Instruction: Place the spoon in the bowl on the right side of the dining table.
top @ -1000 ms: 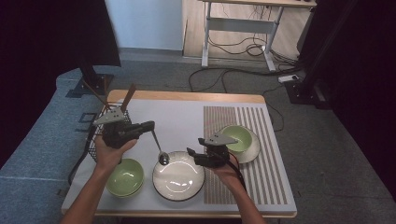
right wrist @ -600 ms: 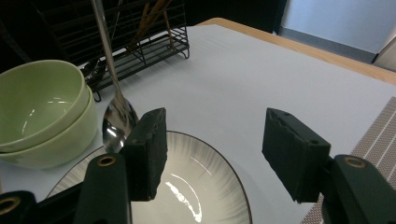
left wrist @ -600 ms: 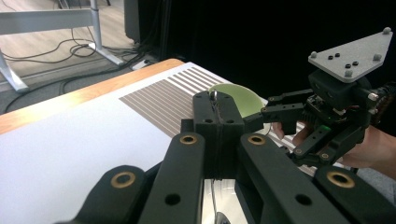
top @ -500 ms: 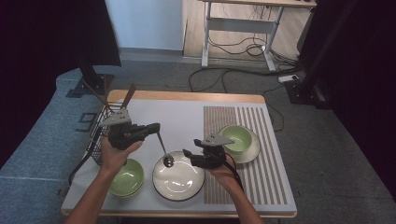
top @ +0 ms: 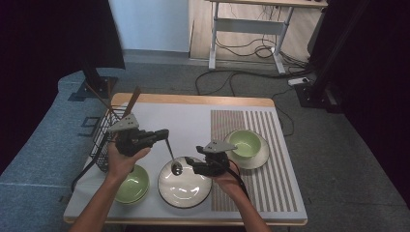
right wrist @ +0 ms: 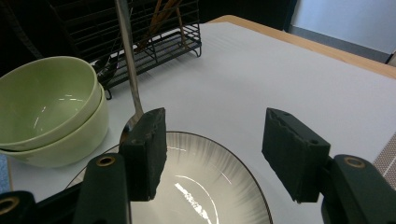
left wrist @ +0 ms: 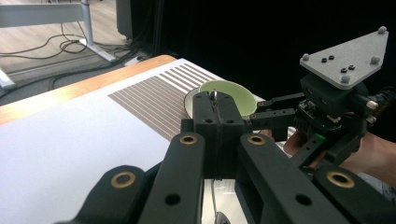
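My left gripper point(top: 163, 134) is shut on the handle of a metal spoon point(top: 172, 155). The spoon hangs down, its bowl just above the left rim of a white plate point(top: 186, 191). In the left gripper view the handle's tip pokes up between the closed jaws of the left gripper point(left wrist: 217, 109). My right gripper point(top: 189, 164) hovers low over the plate, pointing left at the spoon's bowl. In the right gripper view the right gripper point(right wrist: 219, 149) stands open; the spoon point(right wrist: 127, 56) hangs just behind its left pad point(right wrist: 148, 149), above the plate point(right wrist: 210, 186).
Two stacked green bowls point(top: 131, 183) sit left of the plate. A black wire basket point(top: 102, 137) with wooden utensils stands at the table's left edge. Another green bowl on a saucer point(top: 244, 143) rests on the striped mat point(top: 270, 188) at the right.
The left gripper and its spoon have drifted slightly right, bringing the spoon's bowl closer to the right gripper's jaws. The right gripper has barely moved.
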`<state>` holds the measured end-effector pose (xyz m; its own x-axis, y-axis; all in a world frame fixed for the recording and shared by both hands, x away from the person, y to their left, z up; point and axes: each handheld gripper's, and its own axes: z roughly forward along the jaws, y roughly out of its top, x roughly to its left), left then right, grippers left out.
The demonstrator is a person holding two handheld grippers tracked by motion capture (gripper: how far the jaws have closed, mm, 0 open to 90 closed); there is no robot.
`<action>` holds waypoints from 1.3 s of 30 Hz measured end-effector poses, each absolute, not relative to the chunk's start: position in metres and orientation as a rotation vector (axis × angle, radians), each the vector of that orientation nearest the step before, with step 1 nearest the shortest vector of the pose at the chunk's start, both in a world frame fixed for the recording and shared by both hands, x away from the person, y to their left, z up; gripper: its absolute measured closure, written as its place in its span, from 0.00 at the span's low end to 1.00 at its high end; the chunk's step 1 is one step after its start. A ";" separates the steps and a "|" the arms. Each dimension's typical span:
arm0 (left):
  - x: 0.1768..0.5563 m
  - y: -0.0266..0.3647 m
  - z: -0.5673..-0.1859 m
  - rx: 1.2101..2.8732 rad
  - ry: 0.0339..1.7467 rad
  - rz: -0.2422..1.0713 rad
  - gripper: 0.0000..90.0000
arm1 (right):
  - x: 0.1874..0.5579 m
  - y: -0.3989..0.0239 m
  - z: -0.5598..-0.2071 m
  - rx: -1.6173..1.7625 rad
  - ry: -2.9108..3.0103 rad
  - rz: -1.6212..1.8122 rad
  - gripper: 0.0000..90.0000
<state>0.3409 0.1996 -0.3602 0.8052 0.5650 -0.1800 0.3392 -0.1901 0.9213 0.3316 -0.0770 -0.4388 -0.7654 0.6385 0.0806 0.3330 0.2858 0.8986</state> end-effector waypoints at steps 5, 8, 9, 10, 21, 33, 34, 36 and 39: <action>0.341 0.198 -0.362 1.805 0.695 0.233 1.00 | 0.331 -0.075 -0.439 0.879 2.265 1.478 0.45; 0.341 0.196 -0.363 1.805 0.694 0.228 1.00 | 0.330 -0.074 -0.438 0.879 2.264 1.487 0.46; 0.341 0.196 -0.363 1.806 0.694 0.228 1.00 | 0.330 -0.074 -0.437 0.875 2.266 1.490 0.46; 0.341 0.195 -0.363 1.806 0.695 0.227 1.00 | 0.330 -0.074 -0.437 0.876 2.265 1.495 0.46; 0.340 0.188 -0.361 1.821 0.675 0.231 1.00 | 0.327 -0.070 -0.434 0.851 2.276 1.508 0.48; 0.339 0.180 -0.362 1.831 0.667 0.223 1.00 | 0.324 -0.064 -0.434 0.811 2.309 1.513 0.57; 0.339 0.180 -0.363 1.831 0.667 0.221 1.00 | 0.324 -0.063 -0.434 0.808 2.312 1.512 0.58; 0.339 0.179 -0.363 1.833 0.665 0.217 1.00 | 0.323 -0.063 -0.434 0.794 2.316 1.516 0.61; 0.339 0.178 -0.364 1.835 0.664 0.213 1.00 | 0.323 -0.061 -0.434 0.782 2.326 1.529 0.65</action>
